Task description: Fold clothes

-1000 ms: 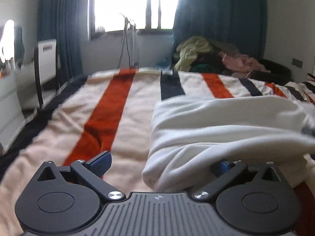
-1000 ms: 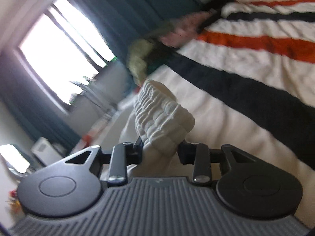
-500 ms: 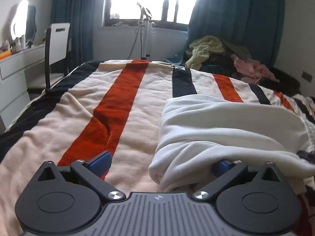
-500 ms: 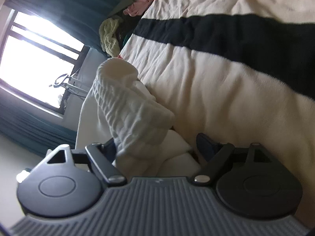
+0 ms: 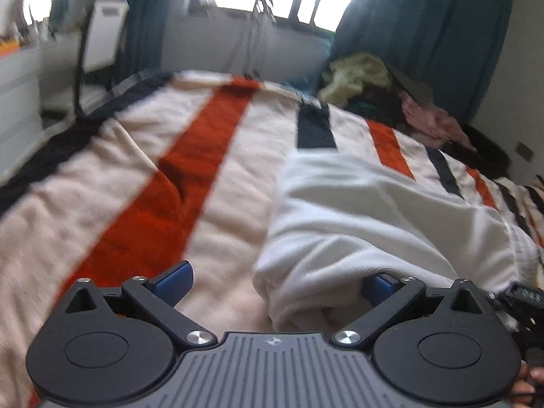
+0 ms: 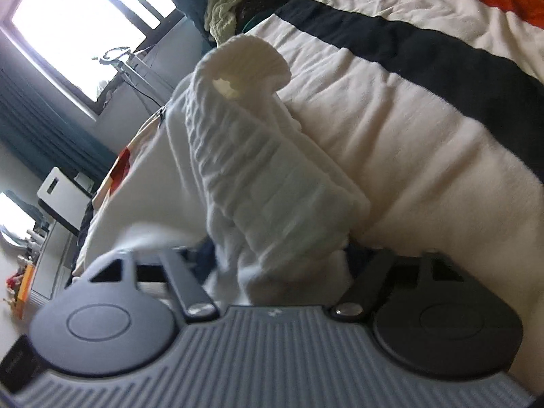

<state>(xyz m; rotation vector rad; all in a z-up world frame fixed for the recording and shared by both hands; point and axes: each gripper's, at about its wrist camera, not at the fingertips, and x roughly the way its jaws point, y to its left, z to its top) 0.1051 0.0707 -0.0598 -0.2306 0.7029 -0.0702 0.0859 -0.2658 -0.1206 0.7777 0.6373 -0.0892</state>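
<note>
A white knit garment [image 5: 374, 210] lies in loose folds on the striped bed blanket [image 5: 136, 183]. My left gripper [image 5: 275, 280] is open; its right finger sits under the garment's near fold, its left finger over bare blanket. In the right wrist view the garment's ribbed cuff [image 6: 258, 156] bunches up between the fingers of my right gripper [image 6: 278, 255]. The jaws stand apart with the cloth lying loose between them; the fingertips are mostly hidden by fabric.
A heap of unfolded clothes [image 5: 380, 85] lies at the bed's far end by dark teal curtains [image 5: 425, 27] and a bright window. A white chair [image 5: 102, 30] and desk [image 5: 20, 78] stand left of the bed.
My right gripper opened from pinching the ribbed cuff and tilted; the cuff now lies loose between the jaws. My left gripper stayed open, its view shifting slightly.
</note>
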